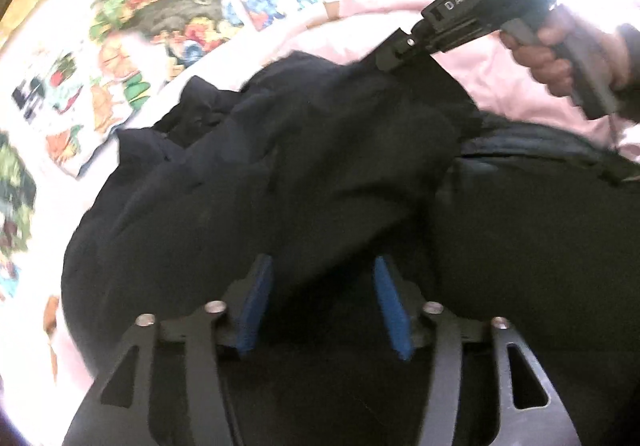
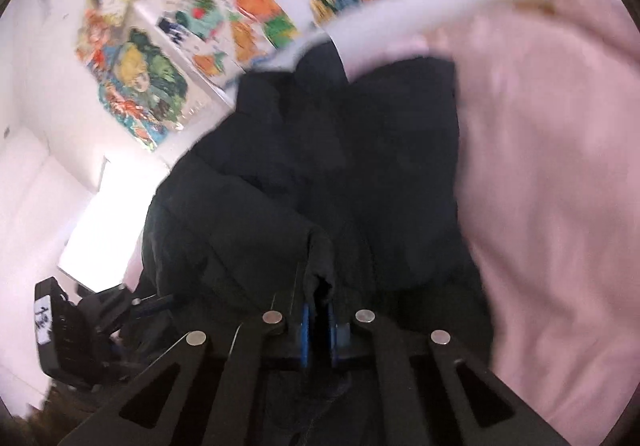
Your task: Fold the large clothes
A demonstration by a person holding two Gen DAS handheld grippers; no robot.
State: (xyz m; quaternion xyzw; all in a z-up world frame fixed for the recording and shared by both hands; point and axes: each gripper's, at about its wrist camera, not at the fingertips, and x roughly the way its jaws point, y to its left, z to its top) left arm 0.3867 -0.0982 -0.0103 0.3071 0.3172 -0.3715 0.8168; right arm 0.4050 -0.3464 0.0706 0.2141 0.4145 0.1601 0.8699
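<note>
A large black garment [image 1: 304, 149] lies bunched on a pink bedcover [image 1: 508, 85]. In the left wrist view my left gripper [image 1: 322, 270] hovers over it with its blue pads [image 1: 256, 306] well apart, and neither pad presses the cloth. At the upper right a hand [image 1: 556, 57] holds my right gripper [image 1: 386, 59], which pinches the garment's far edge. The right wrist view shows the right gripper [image 2: 319, 312] shut, with a ridge of the black garment [image 2: 320, 262] pinched between its blue pads. The left gripper [image 2: 108, 306] is at the lower left there, beside the cloth.
A bright cartoon-printed sheet [image 1: 132, 57] covers the bed beyond the garment, also seen as the printed sheet [image 2: 168, 57] in the right wrist view. The pink bedcover [image 2: 552, 165] spreads to the right. A pale white surface [image 2: 48, 185] lies at the left.
</note>
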